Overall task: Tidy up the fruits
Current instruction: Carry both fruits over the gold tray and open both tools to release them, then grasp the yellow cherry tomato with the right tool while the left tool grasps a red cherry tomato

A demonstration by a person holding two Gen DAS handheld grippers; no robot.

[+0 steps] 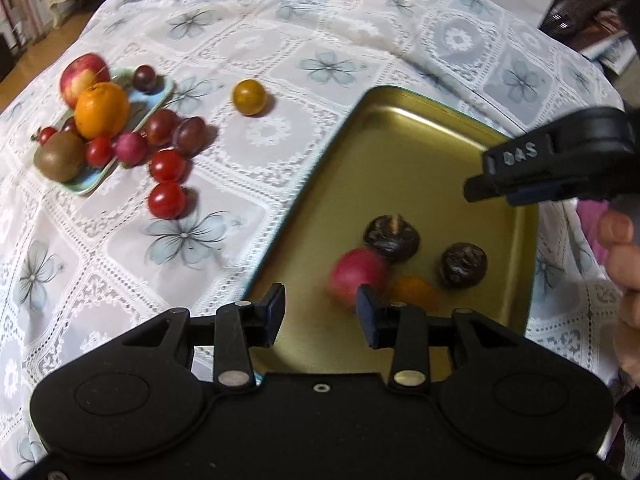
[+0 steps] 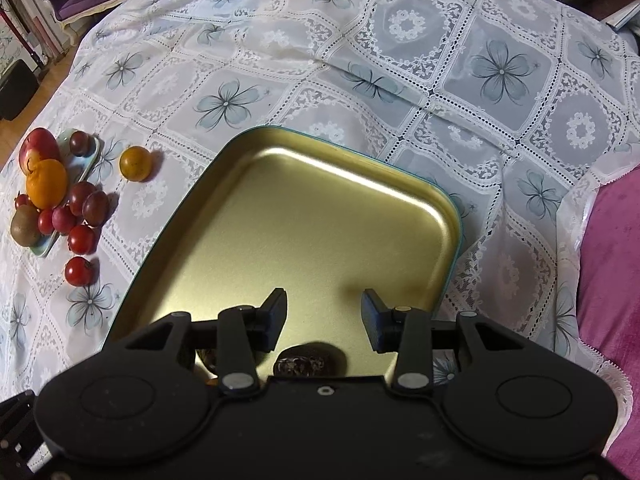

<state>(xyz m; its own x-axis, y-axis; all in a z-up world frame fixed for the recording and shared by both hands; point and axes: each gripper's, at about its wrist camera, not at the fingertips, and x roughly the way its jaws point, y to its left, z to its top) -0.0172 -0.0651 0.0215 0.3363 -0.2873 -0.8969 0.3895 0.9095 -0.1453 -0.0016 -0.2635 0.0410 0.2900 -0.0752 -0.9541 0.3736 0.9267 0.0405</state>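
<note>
On the lace tablecloth point(image 2: 304, 92) sits a gold tin tray point(image 1: 400, 152), and both grippers hang over its near end with their jaws spread and nothing between them. Just ahead of the left gripper point(image 1: 320, 312) lie four pieces in the tray: a blurred pink-red fruit point(image 1: 354, 272) right beyond its right finger, a small orange fruit point(image 1: 414, 292) beside that, and two dark wrinkled fruits point(image 1: 392, 238) a little farther in, one touching the pink-red one, the other point(image 1: 463, 265) apart to the right. The right gripper point(image 2: 324, 320) hovers above the same corner (one dark fruit shows just below and between its fingers). Well off to the left, a pale green dish point(image 1: 94, 178) holds an apple point(image 1: 82, 76), an orange point(image 1: 102, 110), a kiwi point(image 1: 59, 156) and small red and purple fruits. Several cherry tomatoes point(image 1: 167, 199) lie on the cloth beside it. A yellow tomato point(image 1: 249, 97) lies alone between dish and tray.
</note>
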